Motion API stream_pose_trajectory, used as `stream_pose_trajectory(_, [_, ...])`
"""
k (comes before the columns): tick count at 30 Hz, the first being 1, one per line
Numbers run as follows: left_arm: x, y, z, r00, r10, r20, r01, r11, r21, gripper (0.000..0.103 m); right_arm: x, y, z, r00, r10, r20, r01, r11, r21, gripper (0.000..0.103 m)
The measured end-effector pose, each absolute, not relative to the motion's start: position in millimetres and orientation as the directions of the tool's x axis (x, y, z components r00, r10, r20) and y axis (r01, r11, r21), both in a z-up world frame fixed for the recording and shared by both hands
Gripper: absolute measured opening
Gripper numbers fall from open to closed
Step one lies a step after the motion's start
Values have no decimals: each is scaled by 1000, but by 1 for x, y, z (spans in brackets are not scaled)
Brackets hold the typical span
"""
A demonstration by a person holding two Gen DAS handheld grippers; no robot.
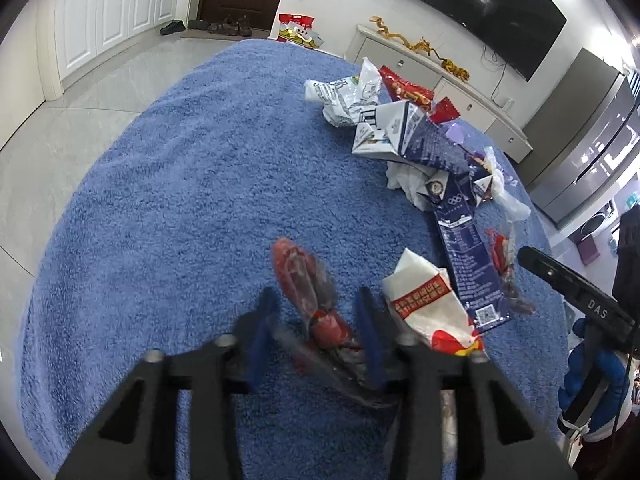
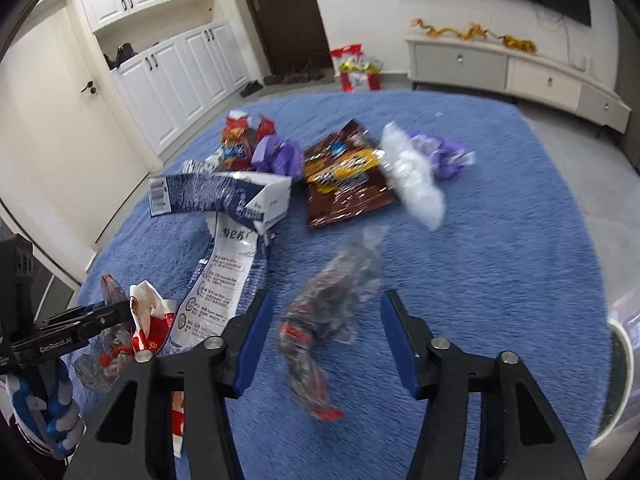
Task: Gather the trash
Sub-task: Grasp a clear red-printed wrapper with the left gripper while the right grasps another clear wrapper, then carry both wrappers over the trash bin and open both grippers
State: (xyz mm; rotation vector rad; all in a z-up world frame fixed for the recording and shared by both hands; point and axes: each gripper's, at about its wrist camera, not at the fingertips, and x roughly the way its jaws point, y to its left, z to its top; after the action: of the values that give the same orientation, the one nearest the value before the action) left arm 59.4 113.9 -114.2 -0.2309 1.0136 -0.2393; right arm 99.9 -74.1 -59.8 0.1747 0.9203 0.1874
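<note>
Trash lies scattered on a blue rug (image 1: 168, 184). In the left wrist view my left gripper (image 1: 316, 304) is open around a clear and red wrapper (image 1: 308, 288), which lies between its blue pads. A white and red wrapper (image 1: 428, 304) lies just to its right, and a dark blue carton (image 1: 468, 264) beyond. In the right wrist view my right gripper (image 2: 324, 306) is open over a blurred clear wrapper with dark and red print (image 2: 324, 316). Whether the wrapper is on the rug (image 2: 500, 260) or in the air I cannot tell.
A pile of cartons, a brown snack bag (image 2: 344, 176), purple wrappers (image 2: 280, 156) and a clear plastic bag (image 2: 416, 180) lies farther out on the rug. A low cabinet (image 2: 512, 68), white cupboards (image 2: 172, 76) and a door stand beyond. My left gripper also shows at the left of the right wrist view (image 2: 96, 318).
</note>
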Motion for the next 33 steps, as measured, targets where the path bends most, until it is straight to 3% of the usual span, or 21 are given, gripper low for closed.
stream_pose_trajectory(4, [60, 118, -115, 514, -300, -804, 78, 949, -304, 14, 107, -66, -72, 555, 256, -791, -96, 965, 245, 35])
stream_pose_trajectory(5, [59, 119, -114, 518, -298, -801, 74, 949, -306, 13, 108, -64, -76, 548, 263, -794, -98, 963, 251, 26])
stream_pose_trajectory(11, [49, 126, -100, 562, -265, -784, 53, 957, -285, 12, 103, -62, -73, 554, 296, -778, -131, 954, 270, 12])
stream_pose_trajectory(23, [26, 130, -73, 595, -212, -775, 23, 969, -247, 12, 59, -87, -45, 631, 304, -714, -124, 948, 294, 10])
stream_pose_trajectory(29, [29, 76, -39, 599, -282, -749, 163, 959, -231, 12, 24, -142, -25, 712, 240, -659, -39, 952, 305, 10])
stream_pose_trajectory(33, [43, -3, -23, 542, -387, -746, 318, 916, -244, 12, -5, -204, -22, 755, 142, -641, 85, 947, 309, 10])
